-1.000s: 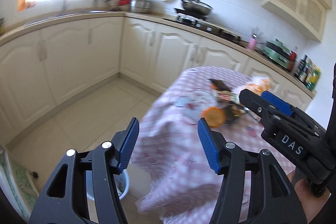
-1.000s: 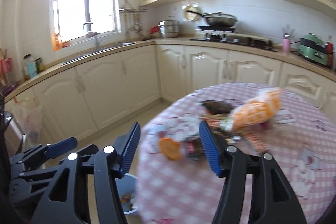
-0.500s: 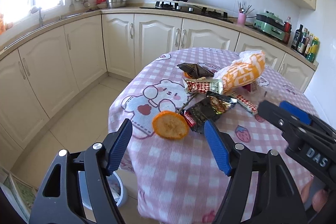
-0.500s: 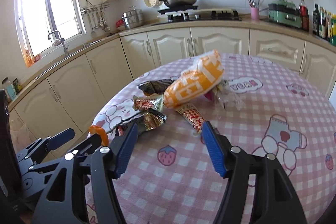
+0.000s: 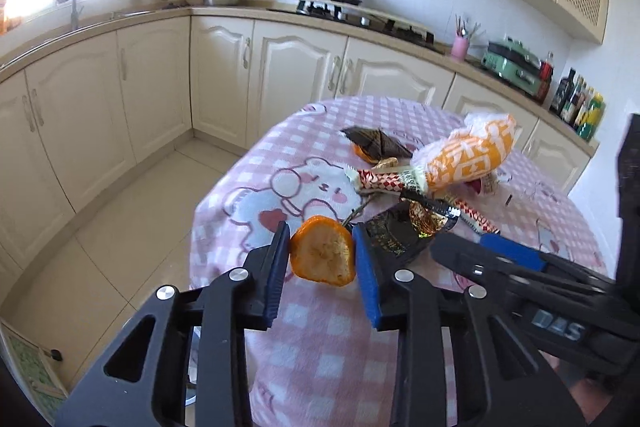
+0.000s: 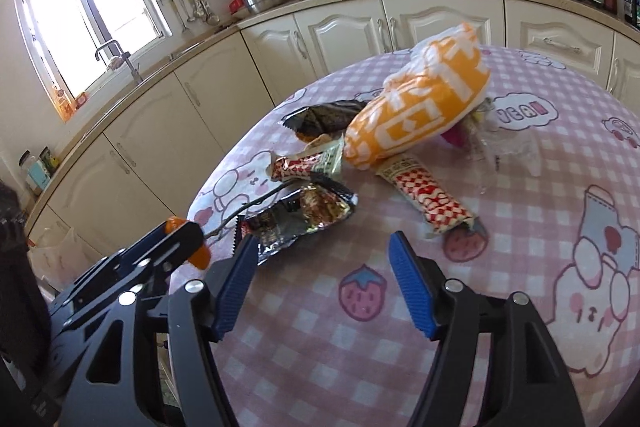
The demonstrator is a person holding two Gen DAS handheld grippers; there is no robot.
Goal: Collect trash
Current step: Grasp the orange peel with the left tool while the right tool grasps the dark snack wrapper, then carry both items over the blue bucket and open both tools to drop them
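The task looks barely begun: the left gripper [image 5: 322, 259] pinches the orange peel [image 5: 323, 255] at the tabletop's [image 6: 400, 347] near-left edge, the right gripper [image 6: 320, 277] hangs spread and empty, while about 5 wrappers, including the orange-and-white bag [image 6: 420, 107], lie uncollected

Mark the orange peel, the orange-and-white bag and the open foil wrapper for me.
orange peel [image 5: 322, 259]: left wrist view, middle of its pale inner face.
orange-and-white bag [image 6: 420, 107]: right wrist view, centre of printed side.
open foil wrapper [image 6: 296, 223]: right wrist view, crinkled silver middle.
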